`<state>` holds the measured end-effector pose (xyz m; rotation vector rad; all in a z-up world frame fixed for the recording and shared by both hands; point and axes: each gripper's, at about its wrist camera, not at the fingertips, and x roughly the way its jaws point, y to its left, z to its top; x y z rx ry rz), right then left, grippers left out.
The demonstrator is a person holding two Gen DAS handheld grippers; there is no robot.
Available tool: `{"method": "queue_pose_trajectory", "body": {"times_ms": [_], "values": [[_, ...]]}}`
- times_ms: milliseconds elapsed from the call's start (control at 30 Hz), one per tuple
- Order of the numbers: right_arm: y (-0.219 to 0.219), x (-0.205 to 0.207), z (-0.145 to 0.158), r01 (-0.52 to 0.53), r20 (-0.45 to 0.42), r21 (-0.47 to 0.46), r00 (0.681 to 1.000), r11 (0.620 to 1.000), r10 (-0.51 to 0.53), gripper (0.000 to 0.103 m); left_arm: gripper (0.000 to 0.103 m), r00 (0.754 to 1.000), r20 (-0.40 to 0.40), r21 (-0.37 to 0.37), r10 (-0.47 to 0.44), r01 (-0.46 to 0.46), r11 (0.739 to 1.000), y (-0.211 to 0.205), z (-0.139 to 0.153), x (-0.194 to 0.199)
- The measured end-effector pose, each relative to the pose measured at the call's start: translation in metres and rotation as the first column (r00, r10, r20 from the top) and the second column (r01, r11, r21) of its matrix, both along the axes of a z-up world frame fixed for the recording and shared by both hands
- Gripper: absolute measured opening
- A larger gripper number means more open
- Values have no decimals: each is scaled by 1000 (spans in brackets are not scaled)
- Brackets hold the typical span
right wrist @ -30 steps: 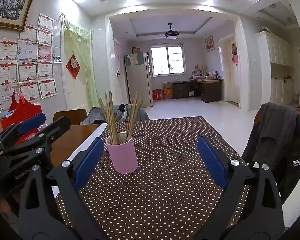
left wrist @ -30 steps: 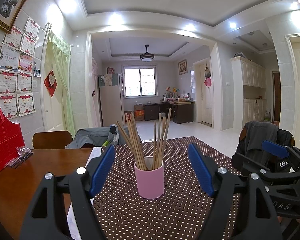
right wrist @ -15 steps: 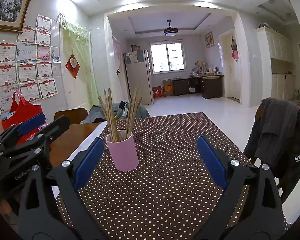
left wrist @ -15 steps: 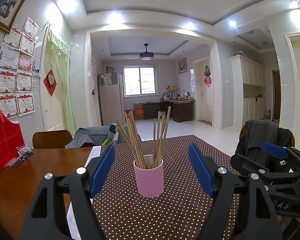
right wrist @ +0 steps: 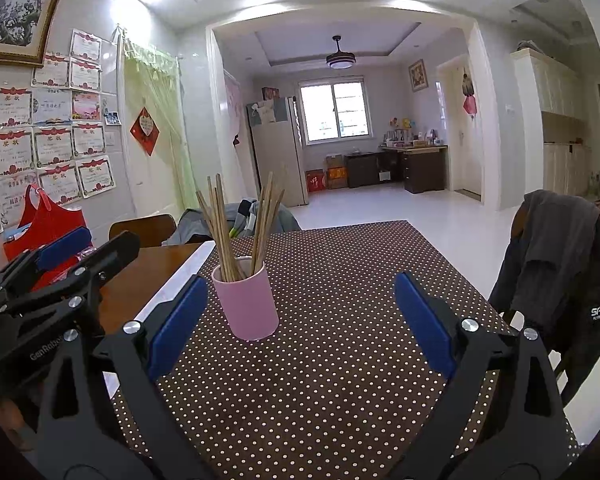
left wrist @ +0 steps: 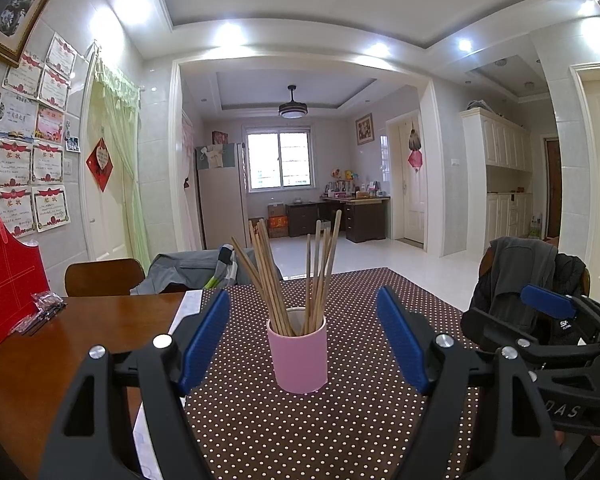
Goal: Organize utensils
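Note:
A pink cup (left wrist: 298, 354) stands upright on the brown polka-dot tablecloth (left wrist: 340, 432) and holds several wooden chopsticks (left wrist: 292, 268). My left gripper (left wrist: 304, 336) is open and empty, its blue pads either side of the cup but nearer the camera. In the right wrist view the cup (right wrist: 246, 304) with the chopsticks (right wrist: 240, 224) sits left of centre, near the left pad. My right gripper (right wrist: 300, 316) is open and empty. Each gripper shows in the other's view: the right one (left wrist: 548, 328), the left one (right wrist: 52, 280).
A bare wooden tabletop (left wrist: 60, 352) lies left of the cloth, with a red bag (left wrist: 8, 280) and a small packet (left wrist: 44, 308) on it. Chairs stand at the far side (left wrist: 104, 276) and at the right, draped with a dark jacket (right wrist: 560, 264).
Both grippers have tilted or dropped slightly, so the cup sits a little higher in both views. Both stay open and empty. The cup and chopsticks have not moved.

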<state>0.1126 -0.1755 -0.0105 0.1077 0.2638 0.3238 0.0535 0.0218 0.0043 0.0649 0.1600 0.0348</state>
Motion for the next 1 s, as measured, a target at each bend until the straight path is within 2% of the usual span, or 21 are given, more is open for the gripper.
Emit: {"method": "queue_pose_trajectory", "body": {"times_ms": [1000], "values": [[-2, 7, -4, -8, -40, 11, 999, 1000, 8, 93, 74, 1000, -14, 9, 3, -2, 1000, 0, -3, -1]]}}
